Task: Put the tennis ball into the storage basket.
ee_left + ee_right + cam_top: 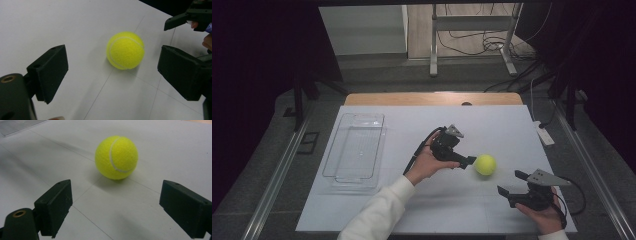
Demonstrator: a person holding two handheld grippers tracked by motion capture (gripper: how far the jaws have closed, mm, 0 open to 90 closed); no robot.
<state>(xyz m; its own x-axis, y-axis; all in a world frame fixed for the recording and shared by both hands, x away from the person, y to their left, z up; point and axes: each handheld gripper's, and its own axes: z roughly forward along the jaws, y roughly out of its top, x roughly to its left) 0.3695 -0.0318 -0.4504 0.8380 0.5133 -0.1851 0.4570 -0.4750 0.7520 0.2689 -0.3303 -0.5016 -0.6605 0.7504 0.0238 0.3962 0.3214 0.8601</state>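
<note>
1. We see a yellow tennis ball [485, 164] resting on the white desk [492, 125], right of the desk's middle and somewhat nearer its near edge than its far edge.
2. We hold the left hand-held gripper [467, 161] just beside the ball on its left, jaws spread wide. In the left gripper view the ball [125, 50] lies ahead of the two jaws, in line with the gap between them, touching neither.
3. We hold the right hand-held gripper [510, 183] near the desk's near right corner, jaws also spread wide and empty, pointing toward the ball. In the right gripper view the ball [116, 157] sits ahead of the jaws, apart from them.
4. The right hand-held gripper also appears at the top right of the left gripper view [175, 21], beyond the ball.
5. A clear plastic tray [354, 150] lies along the desk's left edge, well apart from the ball and both hands.
6. A white sleeve [377, 212] covers our left forearm, which crosses the near edge.
</note>
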